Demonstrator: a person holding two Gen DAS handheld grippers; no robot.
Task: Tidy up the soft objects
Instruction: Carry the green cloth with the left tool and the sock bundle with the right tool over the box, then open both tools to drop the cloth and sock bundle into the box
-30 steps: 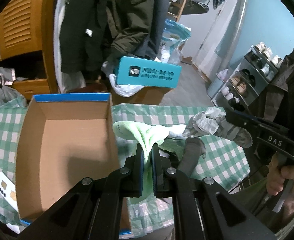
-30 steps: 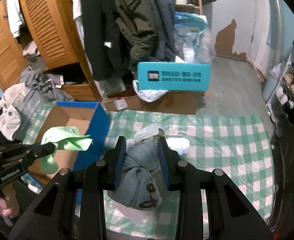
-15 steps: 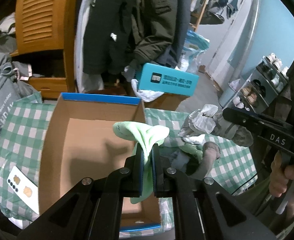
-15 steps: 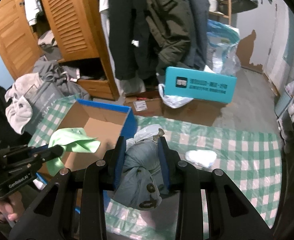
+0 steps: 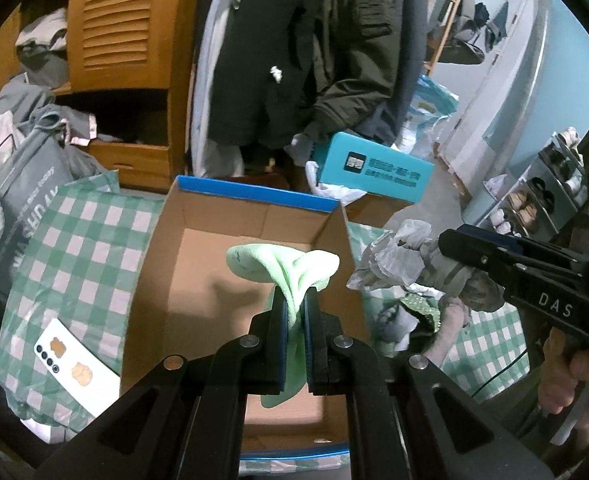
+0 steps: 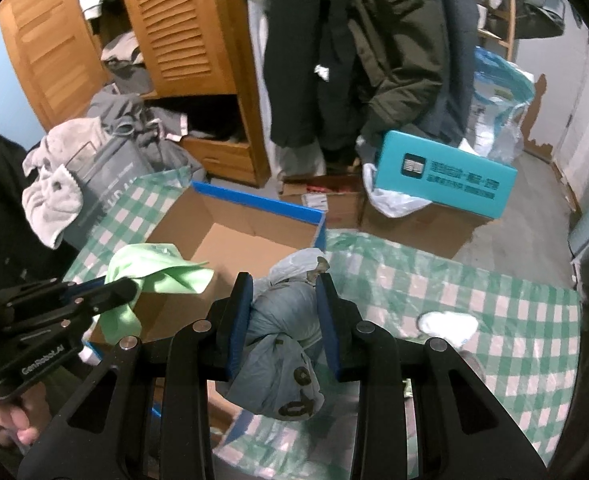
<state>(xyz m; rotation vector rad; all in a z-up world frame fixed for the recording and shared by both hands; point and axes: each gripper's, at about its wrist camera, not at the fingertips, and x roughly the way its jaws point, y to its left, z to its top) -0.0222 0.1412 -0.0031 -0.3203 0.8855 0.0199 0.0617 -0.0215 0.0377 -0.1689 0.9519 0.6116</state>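
our left gripper (image 5: 293,302) has its two fingers pressed together on a light green cloth (image 5: 282,264), which bunches up above the fingertips and hangs down between them. directly ahead of and below these fingers sits the open cardboard box (image 5: 182,280) with a blue rim, so the green cloth is held over the box's bare floor. to the left of the fingers a white card (image 5: 74,364) lies on the green checked tablecloth (image 5: 78,240).

our right gripper (image 6: 284,292) is clamped on a knotted grey bag bundle (image 6: 282,332); the fingers press its sides, its crumpled top pokes out beyond the fingertips and the knotted tail hangs below them. this bundle is held just right of the box's right wall, above the cloth-covered table. in the right wrist view the left gripper with the green cloth shows to the left of our fingers, over the box's near corner.

to the right of the right fingers a small white soft item (image 6: 448,326) lies on the tablecloth. beyond both pairs of fingers, past the box, a teal box (image 6: 444,174) rests on brown cartons below hanging dark coats (image 6: 374,40).
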